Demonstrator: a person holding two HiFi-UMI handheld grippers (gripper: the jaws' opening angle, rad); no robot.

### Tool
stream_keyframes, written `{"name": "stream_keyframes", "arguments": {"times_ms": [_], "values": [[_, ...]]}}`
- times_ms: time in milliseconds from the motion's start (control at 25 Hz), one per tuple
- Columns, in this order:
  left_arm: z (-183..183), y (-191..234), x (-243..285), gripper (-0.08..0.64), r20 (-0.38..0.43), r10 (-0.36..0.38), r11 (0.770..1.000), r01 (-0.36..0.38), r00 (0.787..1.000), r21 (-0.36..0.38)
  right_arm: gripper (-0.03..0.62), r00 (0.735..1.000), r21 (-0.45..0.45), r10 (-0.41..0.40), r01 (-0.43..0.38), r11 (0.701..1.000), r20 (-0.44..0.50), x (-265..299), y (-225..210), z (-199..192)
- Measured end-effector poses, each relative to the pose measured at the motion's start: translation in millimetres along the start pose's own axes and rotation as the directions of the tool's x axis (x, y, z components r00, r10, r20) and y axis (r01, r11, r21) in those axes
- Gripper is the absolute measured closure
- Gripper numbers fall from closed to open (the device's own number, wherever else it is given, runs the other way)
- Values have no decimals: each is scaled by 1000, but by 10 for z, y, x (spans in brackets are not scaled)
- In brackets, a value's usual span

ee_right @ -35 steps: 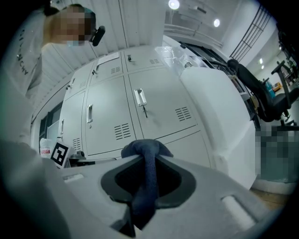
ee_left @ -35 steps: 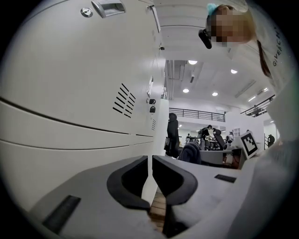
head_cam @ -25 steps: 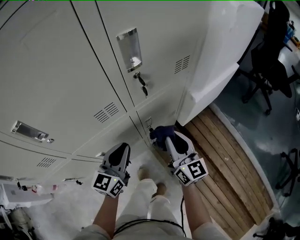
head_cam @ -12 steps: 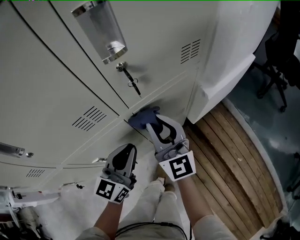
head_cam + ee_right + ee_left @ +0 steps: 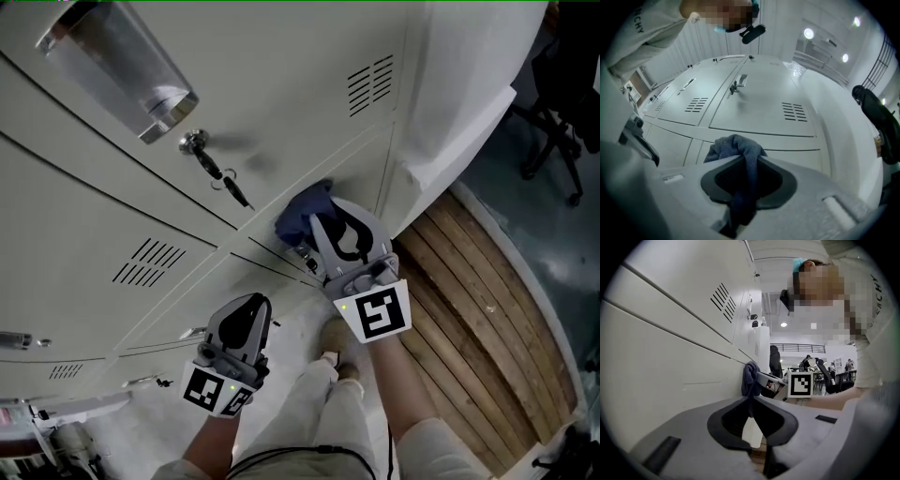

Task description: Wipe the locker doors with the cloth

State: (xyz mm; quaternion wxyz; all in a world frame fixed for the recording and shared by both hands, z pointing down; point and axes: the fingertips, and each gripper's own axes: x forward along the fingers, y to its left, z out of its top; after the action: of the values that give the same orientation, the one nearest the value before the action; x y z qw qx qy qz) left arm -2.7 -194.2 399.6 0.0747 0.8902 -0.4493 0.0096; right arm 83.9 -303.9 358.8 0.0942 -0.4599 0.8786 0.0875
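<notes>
The grey locker doors (image 5: 281,103) fill the upper left of the head view. My right gripper (image 5: 316,222) is shut on a dark blue cloth (image 5: 302,210) and presses it against the locker front near a door's lower edge. In the right gripper view the cloth (image 5: 739,149) bulges out past the closed jaws toward the doors (image 5: 759,108). My left gripper (image 5: 246,305) hangs lower, apart from the lockers, jaws shut with nothing between them. From the left gripper view the cloth (image 5: 750,377) is visible ahead against the locker (image 5: 670,348).
A metal handle recess (image 5: 117,70) and a key in its lock (image 5: 214,171) sit above the cloth. Vent slits (image 5: 371,82) mark the door. A white pillar (image 5: 469,84) and wooden floor strips (image 5: 469,319) lie right. Office chairs (image 5: 567,103) stand beyond.
My right gripper has carried the cloth upward along the locker front, from the lower door toward the seam below the keyed door. The left gripper stayed low.
</notes>
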Motion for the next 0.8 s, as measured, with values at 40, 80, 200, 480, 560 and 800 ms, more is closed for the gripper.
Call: {"name": "stream_keyframes", "arguments": {"times_ms": [40, 80, 200, 480, 560, 800], "values": [[-6, -15, 9, 534, -2, -9, 1000, 9, 1000, -7, 528, 1000, -7, -12, 12, 1000, -2, 2, -94, -8], [-14, -26, 23, 534, -3, -16, 1000, 16, 1000, -16, 528, 1000, -13, -26, 26, 1000, -5, 5, -190, -11], [-34, -38, 75, 534, -4, -29, 999, 29, 1000, -37, 528, 997, -34, -74, 74, 997, -4, 16, -489, 7], [-24, -23, 124, 534, 0, -35, 999, 35, 999, -26, 529, 981, -78, -193, 193, 978, -1, 2, -1139, -43], [-23, -23, 131, 534, 0, -38, 999, 38, 999, -26, 531, 975, -51, -223, 222, 974, -17, -5, -1285, -87], [-27, -50, 123, 534, -4, -47, 999, 47, 999, -27, 531, 950, -41, -306, 304, 952, -56, -32, -1554, -156]]}}
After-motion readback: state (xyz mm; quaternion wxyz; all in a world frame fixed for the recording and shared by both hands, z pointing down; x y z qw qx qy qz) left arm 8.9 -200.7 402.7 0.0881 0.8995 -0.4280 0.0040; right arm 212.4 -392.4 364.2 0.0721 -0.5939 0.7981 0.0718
